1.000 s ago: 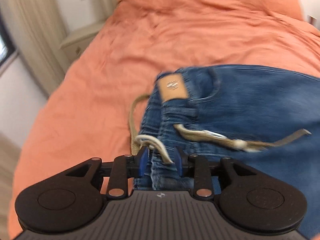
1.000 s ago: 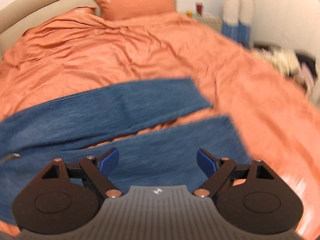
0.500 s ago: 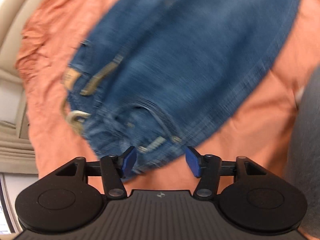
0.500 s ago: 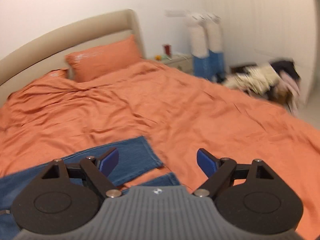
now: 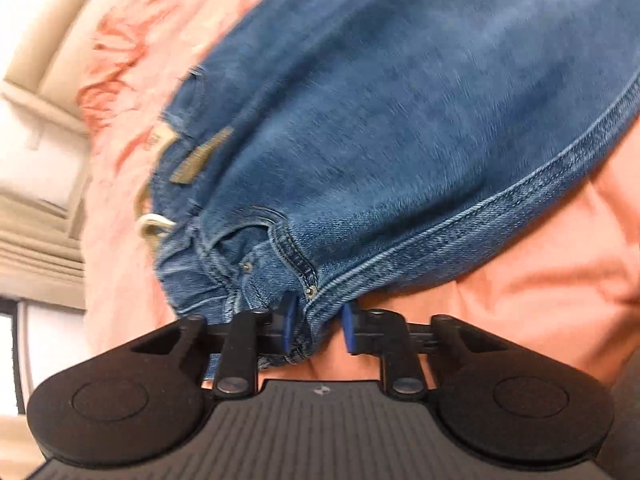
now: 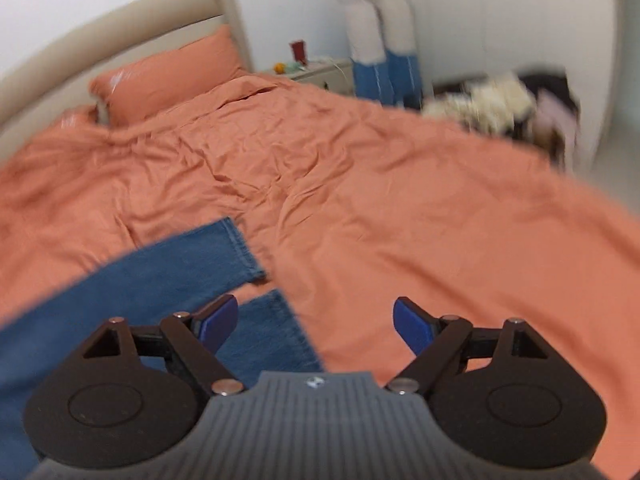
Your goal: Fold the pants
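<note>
The blue jeans lie spread on the orange duvet, and the left gripper straddles the waist corner by the pocket rivet, its jaws narrow but – as far as I can tell – not pinching. It should bite deep past the thick seam before lifting. The right gripper gapes wide and empty above the 2 leg hems – it needs to drop onto the near one.

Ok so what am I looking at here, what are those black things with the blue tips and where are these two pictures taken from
Each picture comes from a camera on a hand-held claw, looking forward along its two blue-tipped fingers; a person holds one in each hand. The left claw has the waist corner of the jeans between its narrowed fingers; whether it is pinching yet is unclear. The right claw is wide open and holds nothing, above the leg ends near the hems. The jeans lie spread on an orange bedspread.
</note>
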Action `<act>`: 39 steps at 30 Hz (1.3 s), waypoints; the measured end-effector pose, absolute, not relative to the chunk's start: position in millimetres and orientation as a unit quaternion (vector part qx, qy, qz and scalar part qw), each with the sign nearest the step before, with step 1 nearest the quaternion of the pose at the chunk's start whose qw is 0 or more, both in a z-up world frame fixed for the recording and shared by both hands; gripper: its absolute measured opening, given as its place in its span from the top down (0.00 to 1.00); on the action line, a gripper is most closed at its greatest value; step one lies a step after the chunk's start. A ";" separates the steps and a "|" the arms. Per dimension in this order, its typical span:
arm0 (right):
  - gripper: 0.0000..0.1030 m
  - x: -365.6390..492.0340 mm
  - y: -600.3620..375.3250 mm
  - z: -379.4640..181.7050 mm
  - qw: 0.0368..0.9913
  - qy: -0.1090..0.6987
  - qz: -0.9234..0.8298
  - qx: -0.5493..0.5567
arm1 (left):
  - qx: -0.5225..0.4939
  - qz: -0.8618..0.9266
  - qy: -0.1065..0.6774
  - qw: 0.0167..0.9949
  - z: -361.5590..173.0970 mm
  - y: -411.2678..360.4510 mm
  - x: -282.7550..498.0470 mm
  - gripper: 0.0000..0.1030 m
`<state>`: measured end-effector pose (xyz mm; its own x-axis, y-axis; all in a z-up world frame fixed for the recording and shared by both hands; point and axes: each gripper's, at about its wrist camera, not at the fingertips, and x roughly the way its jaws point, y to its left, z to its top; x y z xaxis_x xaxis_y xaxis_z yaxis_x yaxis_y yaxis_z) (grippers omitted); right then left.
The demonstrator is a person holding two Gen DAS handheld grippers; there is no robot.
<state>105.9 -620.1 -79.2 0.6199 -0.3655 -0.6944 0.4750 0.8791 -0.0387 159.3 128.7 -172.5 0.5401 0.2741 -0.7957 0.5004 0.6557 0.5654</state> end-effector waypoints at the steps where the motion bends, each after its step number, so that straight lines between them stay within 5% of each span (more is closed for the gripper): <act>1: 0.22 109.0 -615.3 -85.9 0.897 0.382 -0.222 0.017 | 0.405 -0.062 0.466 0.784 -167.8 127.8 155.4 0.84; 6: 0.25 103.9 -588.0 -121.1 0.877 0.438 -0.134 -0.143 | 0.332 -0.020 0.436 0.836 -130.5 132.4 153.8 0.88; 9: 0.49 90.2 -579.3 -134.4 0.890 0.417 -0.063 -0.174 | 0.277 0.001 0.423 0.863 -104.8 132.5 154.8 0.88; 12: 0.54 75.2 -558.6 -146.3 0.887 0.389 0.023 -0.247 | 0.226 0.021 0.420 0.879 -84.8 132.0 162.4 0.88; 16: 0.81 66.2 -520.6 -181.0 0.826 0.394 0.107 -0.390 | 0.205 0.039 0.414 0.886 -70.5 128.5 167.9 0.88; 22: 0.82 68.8 -502.9 -216.2 0.789 0.402 0.156 -0.438 | 0.195 0.056 0.414 0.887 -66.2 127.0 162.8 0.89; 26: 1.00 71.9 -505.3 -221.6 0.802 0.385 0.146 -0.432 | 0.179 0.068 0.411 0.891 -66.4 130.0 161.2 0.88; 39: 1.00 150.8 -520.5 -108.1 0.884 0.306 0.056 -0.348 | 0.186 0.096 0.364 0.908 -26.2 126.5 209.3 0.93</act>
